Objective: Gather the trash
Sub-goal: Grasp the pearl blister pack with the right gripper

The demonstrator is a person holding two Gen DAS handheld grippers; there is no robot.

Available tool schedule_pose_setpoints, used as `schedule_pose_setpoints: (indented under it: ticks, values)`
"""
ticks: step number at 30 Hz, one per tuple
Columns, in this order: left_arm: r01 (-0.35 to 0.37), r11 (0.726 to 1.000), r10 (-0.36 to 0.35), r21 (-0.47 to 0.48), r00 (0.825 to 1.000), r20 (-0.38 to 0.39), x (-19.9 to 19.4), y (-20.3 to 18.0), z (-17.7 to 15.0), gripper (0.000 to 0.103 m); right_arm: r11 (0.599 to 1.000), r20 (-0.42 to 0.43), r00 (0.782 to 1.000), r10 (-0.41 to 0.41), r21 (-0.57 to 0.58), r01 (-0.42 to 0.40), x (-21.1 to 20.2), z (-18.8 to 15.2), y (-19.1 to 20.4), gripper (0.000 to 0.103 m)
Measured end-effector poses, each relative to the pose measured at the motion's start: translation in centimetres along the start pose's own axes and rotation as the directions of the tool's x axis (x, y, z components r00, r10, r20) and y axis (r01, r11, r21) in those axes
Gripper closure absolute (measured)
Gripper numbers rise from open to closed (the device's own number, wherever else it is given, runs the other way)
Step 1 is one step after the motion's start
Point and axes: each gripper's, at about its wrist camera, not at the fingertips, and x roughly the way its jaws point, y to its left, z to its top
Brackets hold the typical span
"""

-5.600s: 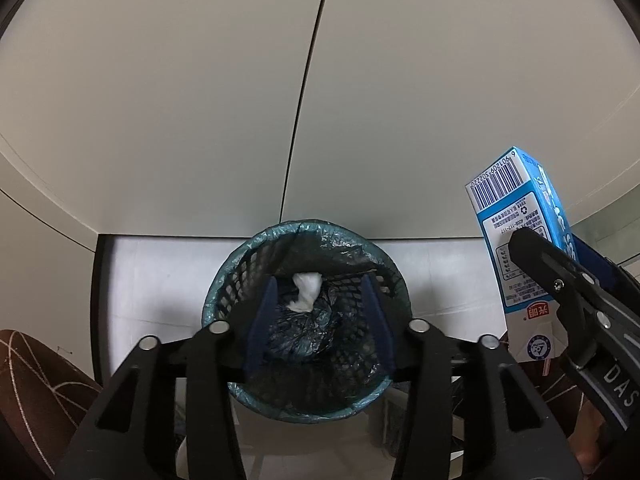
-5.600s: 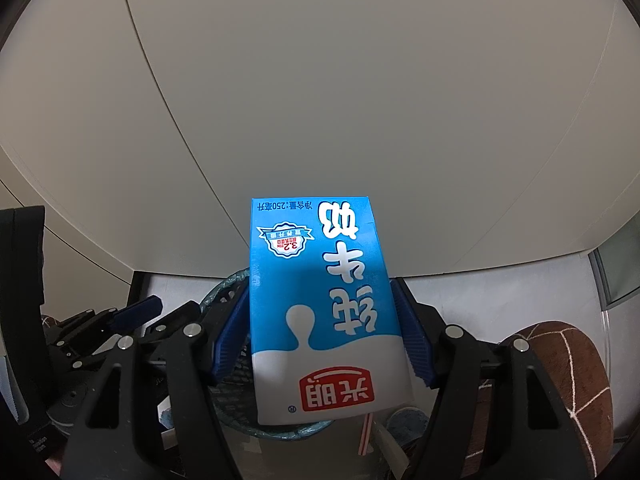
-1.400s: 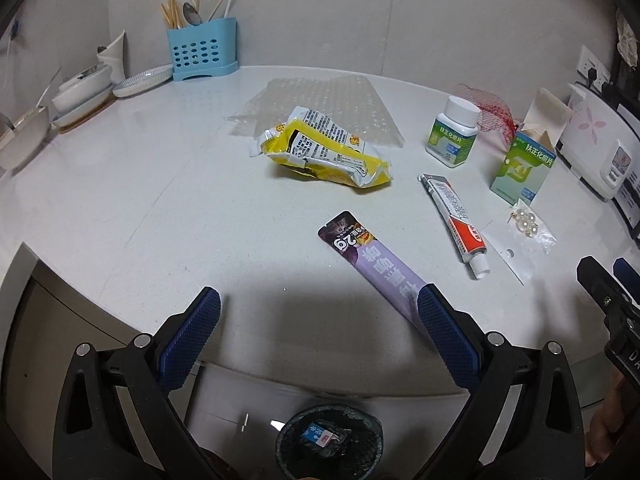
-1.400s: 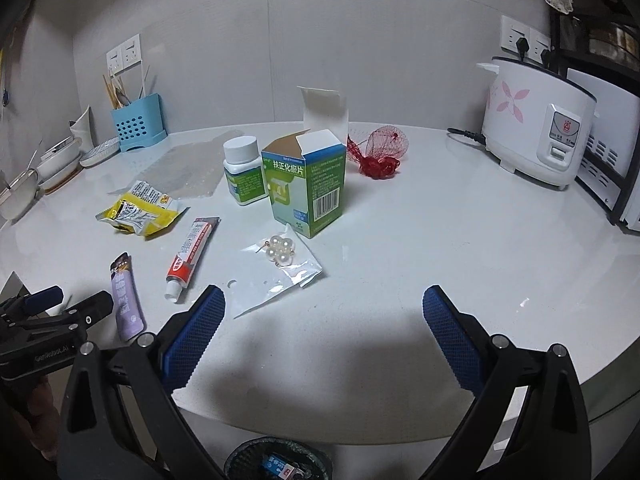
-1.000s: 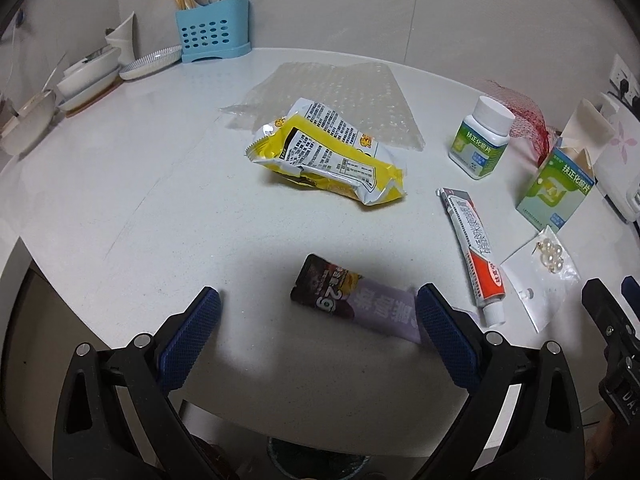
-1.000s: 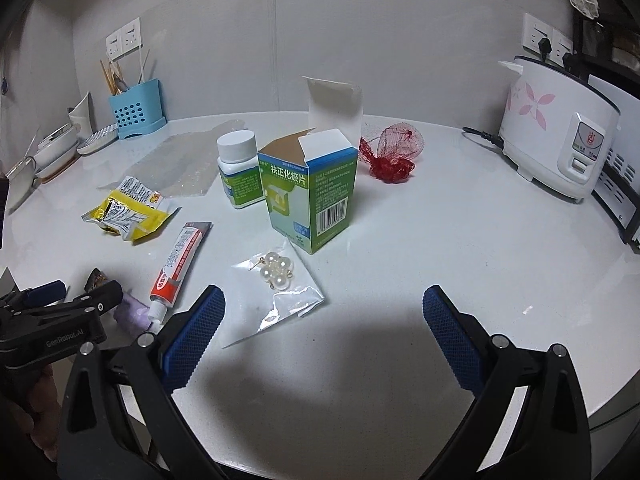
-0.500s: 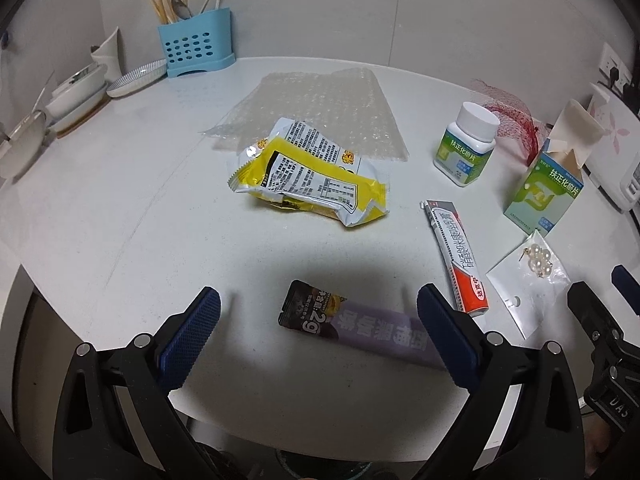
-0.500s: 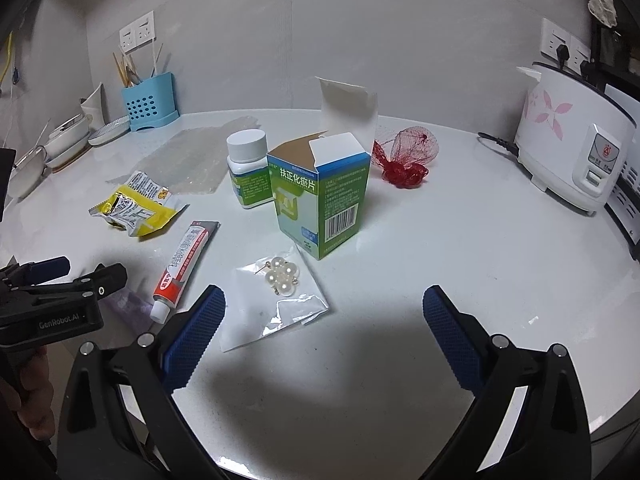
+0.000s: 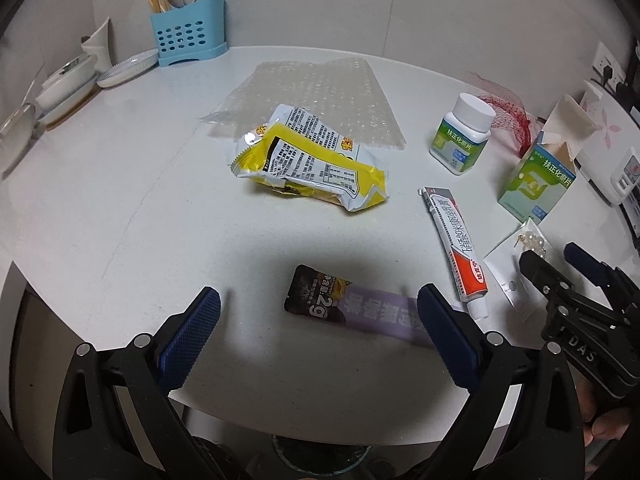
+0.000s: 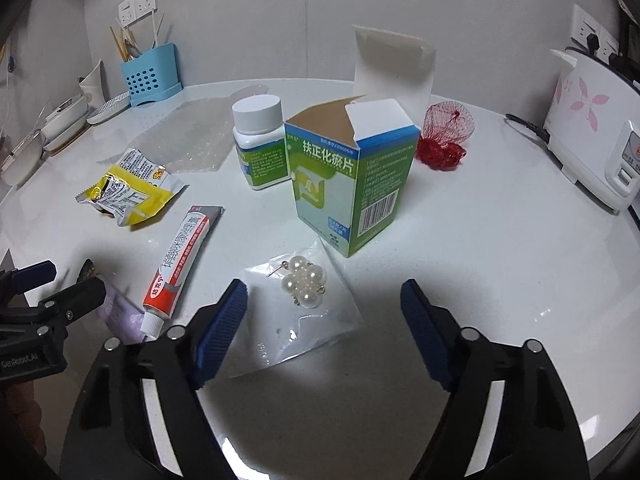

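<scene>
The right gripper (image 10: 322,304) has been brought lower over the clear plastic bag of white pearls (image 10: 304,312), its jaws closing with nothing pressed yet, which suggests a pickup is imminent. The left gripper (image 9: 318,312) is held wide open over the purple snack wrapper (image 9: 352,310), partly hidden by one finger. Farther off lies the crumpled yellow packet (image 9: 308,164); the bin under the white table (image 9: 120,168) is barely visible.

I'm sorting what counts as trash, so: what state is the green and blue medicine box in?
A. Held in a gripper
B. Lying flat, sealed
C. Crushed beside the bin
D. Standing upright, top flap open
D: the medicine box stands upright on the table with its top flap raised; no gripper touches it.
</scene>
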Motion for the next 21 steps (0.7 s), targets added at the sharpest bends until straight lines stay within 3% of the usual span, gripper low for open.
schedule_pose_setpoints:
  ticks: [6,9,21]
  values:
    - [0.017,1.000,-0.017,0.012,1.000,0.001,-0.3,-0.2,-0.2,0.006,1.000,0.009,1.000,0.010,0.014,-0.010,0.0,-0.4,0.2,0.075]
    - [0.023,1.000,-0.023,0.017,1.000,0.001,-0.5,-0.4,-0.2,0.006,0.999,0.007,0.999,0.031,0.025,-0.031,-0.3,-0.4,0.3,0.086]
    - [0.026,0.999,-0.024,0.047,0.999,-0.034,0.3,-2.7,-0.7,0.006,1.000,0.015,1.000,0.005,0.024,-0.005,-1.3,-1.3,-0.2,0.089]
